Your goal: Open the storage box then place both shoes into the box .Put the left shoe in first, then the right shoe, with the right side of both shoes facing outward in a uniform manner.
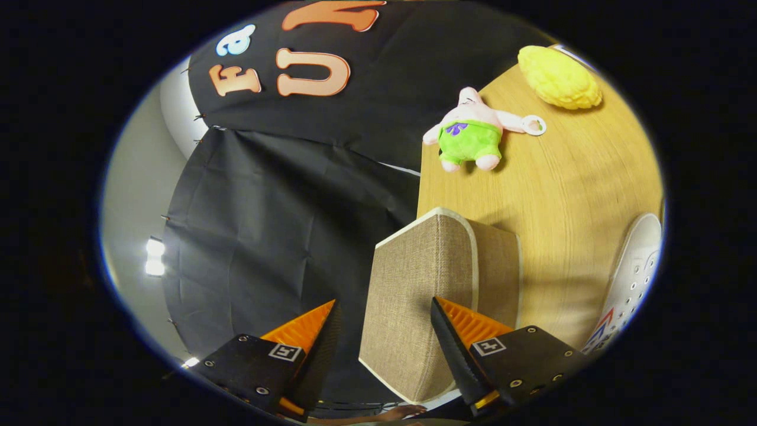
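The beige fabric lid point(414, 296) of the storage box, trimmed with a white edge, stands raised between the fingers of my gripper point(384, 300). The gripper is open. One finger point(455, 337) lies against the lid's table side, while the other finger point(313, 337) stands a small gap away from the lid's broad face. A white shoe point(633, 278) with lace eyelets and a red and blue mark lies on the wooden table point(579, 177), beyond the finger that touches the lid. The view is tilted, with the table standing to one side.
A pink plush toy in green shorts point(470, 133) lies near the table's edge, past the lid. A yellow bumpy object point(559, 77) sits further back on the table. Part of a hand point(402, 411) shows below the fingers. Bright lamps point(155, 255) shine beside the black cloth.
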